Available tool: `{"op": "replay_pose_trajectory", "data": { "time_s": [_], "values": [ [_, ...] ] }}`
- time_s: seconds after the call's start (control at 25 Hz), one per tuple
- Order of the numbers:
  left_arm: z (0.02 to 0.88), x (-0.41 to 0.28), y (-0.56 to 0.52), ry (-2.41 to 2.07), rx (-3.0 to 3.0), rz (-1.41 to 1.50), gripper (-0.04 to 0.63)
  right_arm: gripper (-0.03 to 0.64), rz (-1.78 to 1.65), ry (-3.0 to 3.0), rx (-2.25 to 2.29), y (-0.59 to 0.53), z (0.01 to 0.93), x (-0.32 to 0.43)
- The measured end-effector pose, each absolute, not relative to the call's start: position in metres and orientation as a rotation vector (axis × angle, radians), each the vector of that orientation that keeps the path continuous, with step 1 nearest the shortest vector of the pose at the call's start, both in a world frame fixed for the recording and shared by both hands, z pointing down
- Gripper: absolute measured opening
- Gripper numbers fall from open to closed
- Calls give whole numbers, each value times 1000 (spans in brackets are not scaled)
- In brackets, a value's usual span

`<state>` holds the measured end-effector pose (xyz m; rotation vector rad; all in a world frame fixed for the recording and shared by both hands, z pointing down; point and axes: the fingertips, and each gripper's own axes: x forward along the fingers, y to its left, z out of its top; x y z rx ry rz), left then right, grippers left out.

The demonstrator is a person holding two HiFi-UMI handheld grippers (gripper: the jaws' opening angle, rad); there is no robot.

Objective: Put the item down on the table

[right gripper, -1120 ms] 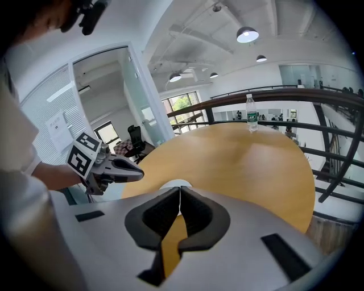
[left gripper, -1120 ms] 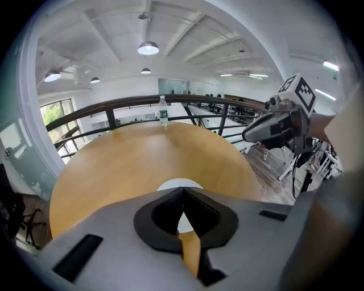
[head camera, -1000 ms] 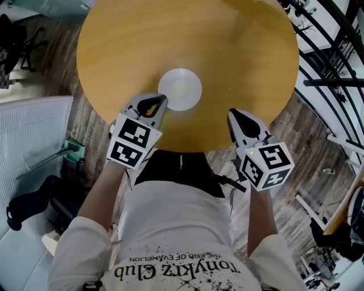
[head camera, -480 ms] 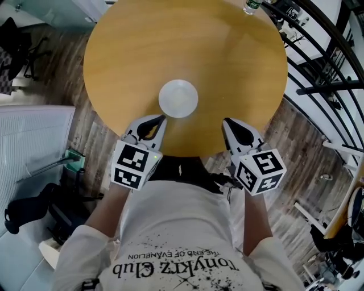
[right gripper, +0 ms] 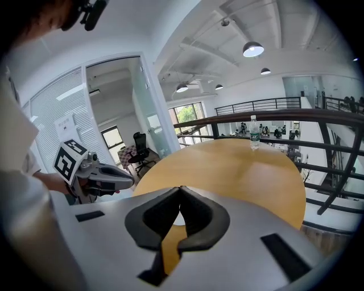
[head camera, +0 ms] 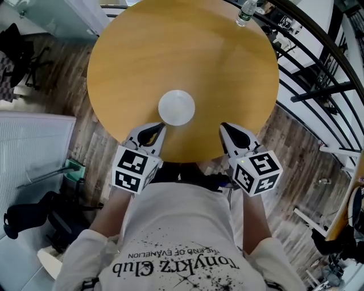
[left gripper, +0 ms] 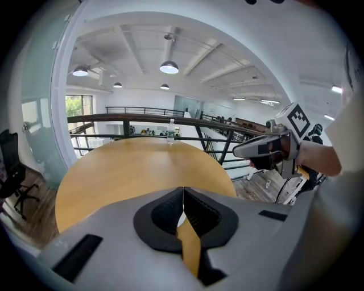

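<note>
A white round dish (head camera: 177, 107) lies flat on the round wooden table (head camera: 142, 51), near its front edge. My left gripper (head camera: 162, 125) hovers just in front of the dish and slightly left of it, jaws shut with nothing between them (left gripper: 183, 189). My right gripper (head camera: 222, 126) hangs over the table's front edge to the right of the dish, its fingertips also meeting on nothing (right gripper: 181, 188). Neither gripper touches the dish. Each gripper shows in the other's view: the right gripper (left gripper: 236, 152) and the left gripper (right gripper: 131, 181).
A clear water bottle (head camera: 245, 12) stands at the table's far right edge, also in both gripper views (left gripper: 170, 131) (right gripper: 254, 132). A black metal railing (head camera: 318, 68) curves past the table's right side. A black office chair (head camera: 17, 40) stands at far left.
Both grippers have drawn back from the dish toward the person and risen. The left one, which was right beside the dish's rim, now stands a little apart from it. Both stayed shut.
</note>
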<state>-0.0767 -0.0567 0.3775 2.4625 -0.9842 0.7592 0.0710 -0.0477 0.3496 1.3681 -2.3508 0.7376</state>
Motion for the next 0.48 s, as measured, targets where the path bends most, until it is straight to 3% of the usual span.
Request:
{"op": "replay_pose_trajectory", "data": {
  "time_s": [0.48],
  "values": [
    [365, -78, -66, -996, 2468, 730, 25, 25, 692, -2354, 1390, -52, 332, 79]
  ]
}}
